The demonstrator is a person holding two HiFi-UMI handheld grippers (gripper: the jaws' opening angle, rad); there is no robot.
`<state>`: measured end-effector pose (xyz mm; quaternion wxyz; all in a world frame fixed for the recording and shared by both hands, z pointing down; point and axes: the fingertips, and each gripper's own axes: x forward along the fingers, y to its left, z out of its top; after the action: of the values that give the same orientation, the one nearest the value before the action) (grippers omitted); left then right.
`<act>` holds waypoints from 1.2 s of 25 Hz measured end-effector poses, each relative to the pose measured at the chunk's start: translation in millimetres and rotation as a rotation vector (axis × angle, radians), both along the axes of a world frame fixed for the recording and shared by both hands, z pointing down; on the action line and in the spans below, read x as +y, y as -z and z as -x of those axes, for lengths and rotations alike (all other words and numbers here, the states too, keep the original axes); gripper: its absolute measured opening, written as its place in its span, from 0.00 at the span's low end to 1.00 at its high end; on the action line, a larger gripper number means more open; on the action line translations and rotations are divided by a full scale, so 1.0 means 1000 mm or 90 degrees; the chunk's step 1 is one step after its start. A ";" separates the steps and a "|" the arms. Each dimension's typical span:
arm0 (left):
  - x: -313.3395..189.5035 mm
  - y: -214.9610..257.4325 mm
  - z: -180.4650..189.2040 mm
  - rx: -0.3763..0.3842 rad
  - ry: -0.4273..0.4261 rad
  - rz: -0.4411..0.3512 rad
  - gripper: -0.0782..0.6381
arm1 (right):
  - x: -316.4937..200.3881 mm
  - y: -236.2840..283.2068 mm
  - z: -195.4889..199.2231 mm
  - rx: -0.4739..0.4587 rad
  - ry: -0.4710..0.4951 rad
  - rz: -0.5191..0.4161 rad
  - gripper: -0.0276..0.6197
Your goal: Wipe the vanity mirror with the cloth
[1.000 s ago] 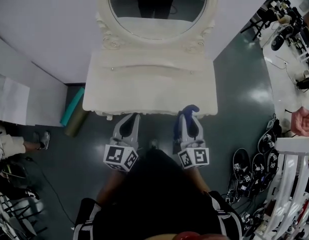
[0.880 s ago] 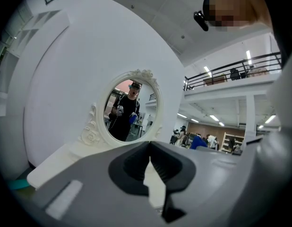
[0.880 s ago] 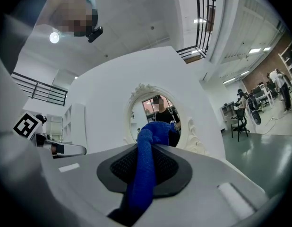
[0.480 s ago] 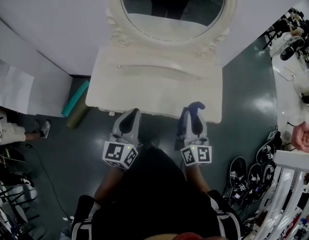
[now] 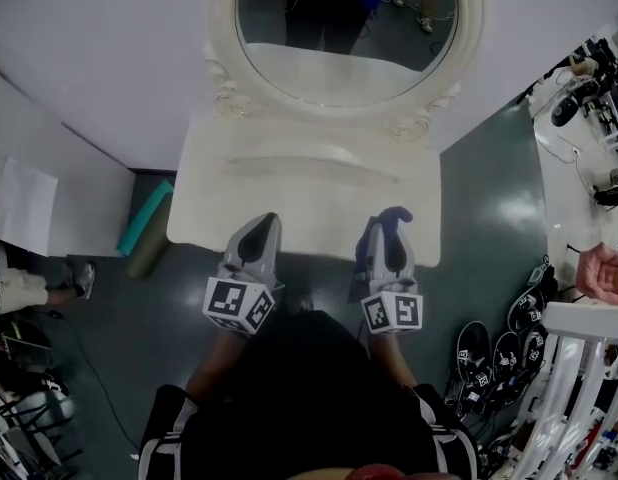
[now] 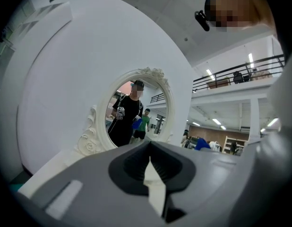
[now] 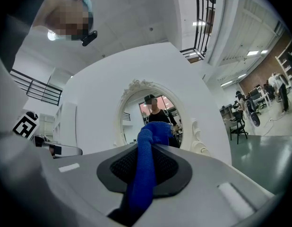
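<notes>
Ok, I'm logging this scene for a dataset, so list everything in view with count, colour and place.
mirror: one, oval, cream carved frame, atop the vanity by the white wall
vanity: one, cream, ahead of both grippers
cloth: one, blue, in the right gripper
rolls: two, teal and olive, floor left of the vanity
shoes: several, dark, floor at right
rack: one, white, lower right
bystander's hand: one, right edge
left gripper: grey, shut, empty, at the vanity's front edge
right gripper: grey, shut on the cloth
</notes>
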<state>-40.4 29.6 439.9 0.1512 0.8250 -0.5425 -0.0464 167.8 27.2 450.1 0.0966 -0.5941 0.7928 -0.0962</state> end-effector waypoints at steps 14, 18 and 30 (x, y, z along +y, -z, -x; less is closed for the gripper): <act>-0.094 0.011 0.036 0.012 -0.065 -0.008 0.13 | -0.086 0.010 0.034 0.017 -0.058 -0.008 0.14; -0.108 0.013 0.042 0.009 -0.085 -0.010 0.13 | -0.097 0.013 0.035 0.012 -0.083 -0.017 0.14; -0.164 0.036 0.021 0.025 -0.062 -0.030 0.13 | -0.169 0.040 0.008 -0.006 -0.076 -0.053 0.14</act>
<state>-61.6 -134.4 403.6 0.1447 0.8529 -0.4971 -0.0679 159.5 -141.7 410.1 0.1301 -0.6353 0.7589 -0.0600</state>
